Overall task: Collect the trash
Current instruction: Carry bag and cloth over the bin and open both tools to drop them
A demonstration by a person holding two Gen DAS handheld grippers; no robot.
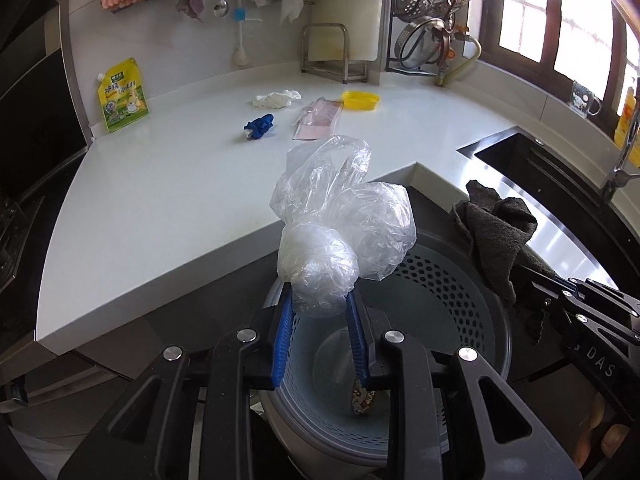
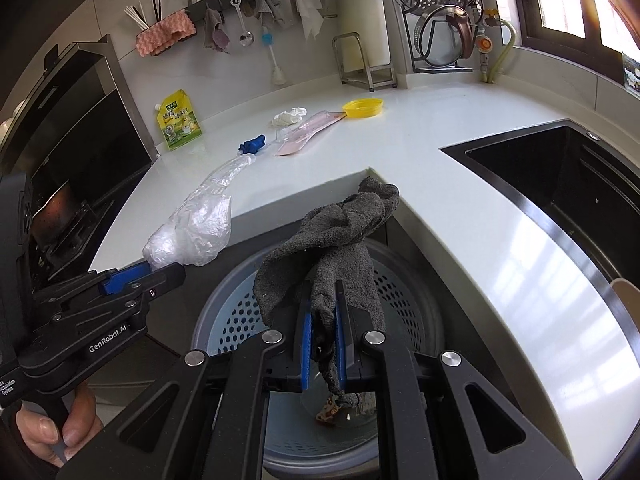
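while both grippers hang over the bin (image 1: 460, 280), each grasps one piece of trash.
left gripper (image 1: 320, 300) clenched on clear bag (image 1: 340, 232), which billows up past the tips; right gripper (image 2: 323, 308) clamped tight on grey rag (image 2: 332, 248), draped over the tips, tail hanging between the jaws. bin mouth directly below both jaws; wrapper (image 2: 330, 410) on its floor. counter (image 1: 180, 184) beyond the tips.

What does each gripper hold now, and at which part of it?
The left gripper pinches the clear plastic bag at its bunched lower end. The right gripper clamps the grey cloth near its lower, gathered part.
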